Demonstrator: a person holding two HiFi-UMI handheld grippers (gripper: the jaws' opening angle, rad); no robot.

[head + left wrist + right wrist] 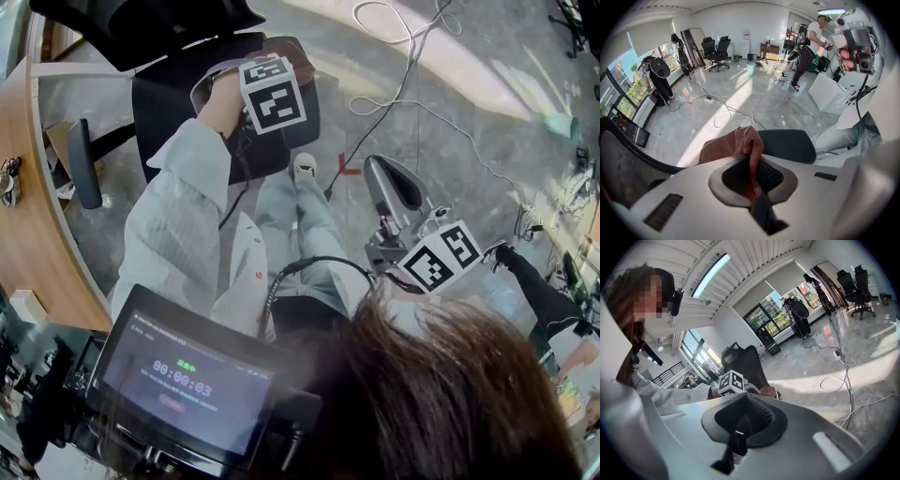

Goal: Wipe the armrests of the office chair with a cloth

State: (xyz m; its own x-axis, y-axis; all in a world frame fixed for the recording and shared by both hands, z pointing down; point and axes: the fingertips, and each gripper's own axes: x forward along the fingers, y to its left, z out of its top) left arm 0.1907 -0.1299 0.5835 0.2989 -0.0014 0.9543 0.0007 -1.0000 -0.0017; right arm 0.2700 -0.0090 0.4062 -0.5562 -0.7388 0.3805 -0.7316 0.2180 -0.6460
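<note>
Left gripper view: cloth (733, 145) clamped lengthwise in left gripper (752, 166) jaws, pointing forward; right gripper (744, 425) jaws closed, empty.

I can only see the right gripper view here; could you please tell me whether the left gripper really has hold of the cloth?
Observer: Yes. In the left gripper view the left gripper has its jaws shut on the reddish cloth.
Operator: Thank you. Is the cloth at an armrest?
Observer: A black armrest pad lies just beyond it; contact I cannot confirm.
Operator: And the other armrest?
Observer: The head view shows the other armrest across the seat, with neither gripper near.
</note>
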